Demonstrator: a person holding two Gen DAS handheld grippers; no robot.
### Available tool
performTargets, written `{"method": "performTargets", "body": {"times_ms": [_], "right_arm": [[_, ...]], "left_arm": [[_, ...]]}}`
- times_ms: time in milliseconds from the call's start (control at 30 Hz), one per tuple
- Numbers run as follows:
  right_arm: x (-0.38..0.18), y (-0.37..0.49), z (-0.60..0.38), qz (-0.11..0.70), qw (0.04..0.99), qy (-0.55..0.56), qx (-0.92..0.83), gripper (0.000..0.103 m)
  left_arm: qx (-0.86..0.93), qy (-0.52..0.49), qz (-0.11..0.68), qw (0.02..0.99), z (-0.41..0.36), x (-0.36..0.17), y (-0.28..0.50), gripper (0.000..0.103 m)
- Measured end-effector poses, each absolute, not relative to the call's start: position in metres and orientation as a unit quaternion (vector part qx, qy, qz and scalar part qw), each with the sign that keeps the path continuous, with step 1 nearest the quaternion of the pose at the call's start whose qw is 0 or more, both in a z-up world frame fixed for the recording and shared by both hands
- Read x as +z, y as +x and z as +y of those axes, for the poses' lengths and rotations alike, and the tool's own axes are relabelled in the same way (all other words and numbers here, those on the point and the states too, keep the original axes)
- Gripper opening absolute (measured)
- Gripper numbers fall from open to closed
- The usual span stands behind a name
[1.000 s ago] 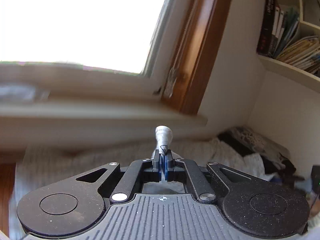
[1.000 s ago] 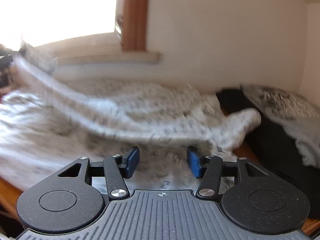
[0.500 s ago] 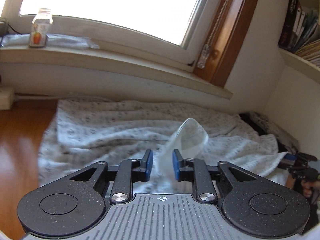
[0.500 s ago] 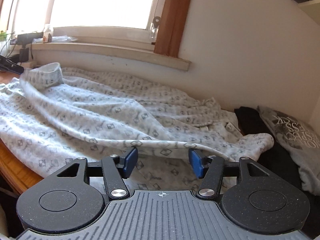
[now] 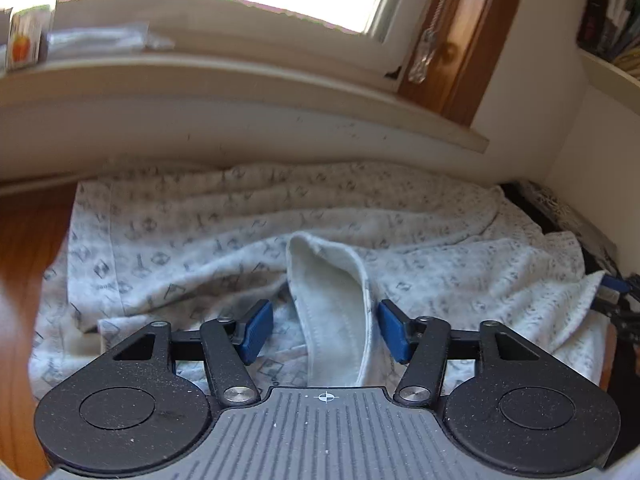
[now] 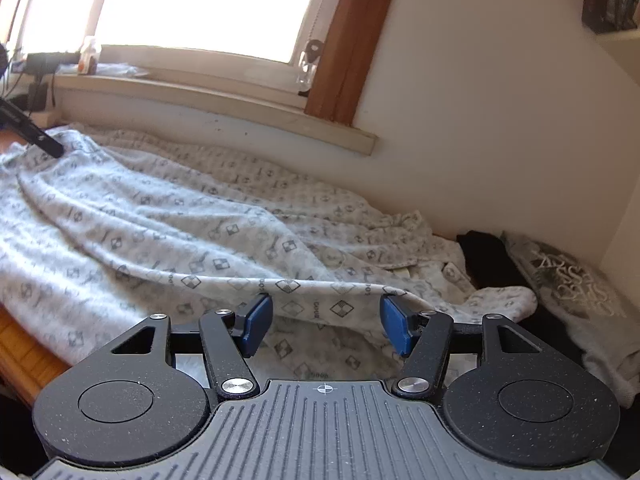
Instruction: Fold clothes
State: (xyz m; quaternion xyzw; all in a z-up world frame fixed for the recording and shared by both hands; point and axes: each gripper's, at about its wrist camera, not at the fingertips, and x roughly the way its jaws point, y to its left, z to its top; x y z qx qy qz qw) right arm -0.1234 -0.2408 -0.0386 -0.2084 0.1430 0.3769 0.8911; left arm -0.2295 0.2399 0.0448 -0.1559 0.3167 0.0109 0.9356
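Observation:
A pale grey garment (image 5: 192,248) printed with small dark motifs lies spread and rumpled over a wooden table (image 5: 28,240). Its sleeve cuff (image 5: 332,280) has its plain inside showing. The cuff lies loose between the blue pads of my left gripper (image 5: 326,330), whose jaws are opening and do not press on it. My right gripper (image 6: 326,326) stands open low over the garment (image 6: 160,216). A folded edge (image 6: 304,286) runs across just beyond its pads (image 6: 256,322). The other gripper shows at the right edge (image 5: 618,294) of the left view.
A window sill (image 5: 240,80) runs along the wall behind the table, with a small bottle (image 5: 26,36) on it. Dark clothes (image 6: 488,252) and a grey printed shirt (image 6: 572,284) lie by the right wall. Books stand on a shelf (image 5: 608,20).
My left gripper went from shut on the raised cuff to open and sank toward the table; the cuff dropped onto the garment. The right gripper stayed open and shifted a little sideways.

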Motion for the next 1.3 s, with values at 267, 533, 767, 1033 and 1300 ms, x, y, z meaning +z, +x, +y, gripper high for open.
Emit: {"method": "performTargets", "body": {"times_ms": [267, 533, 767, 1033, 1300], "right_arm": [[-0.037, -0.153, -0.199, 0.154, 0.844, -0.203, 0.471, 0.059], [-0.032, -0.209, -0.090, 0.147, 0.764, -0.233, 0.584, 0.050], [-0.032, -0.251, -0.001, 0.155, 0.714, -0.275, 0.625, 0.040], [-0.033, -0.252, 0.016, 0.159, 0.712, -0.274, 0.626, 0.033], [-0.017, -0.254, 0.000, 0.131, 0.718, -0.263, 0.631, 0.002]], "left_arm": [[0.003, -0.180, 0.308, 0.934, 0.260, 0.053, -0.214, 0.060], [-0.015, -0.187, 0.322, 0.928, 0.270, 0.048, -0.196, 0.051], [-0.001, -0.179, 0.329, 0.927, 0.277, 0.043, -0.193, 0.030], [-0.003, -0.180, 0.319, 0.931, 0.280, 0.041, -0.196, 0.027], [0.001, -0.168, 0.299, 0.939, 0.272, 0.053, -0.203, 0.000]]}}
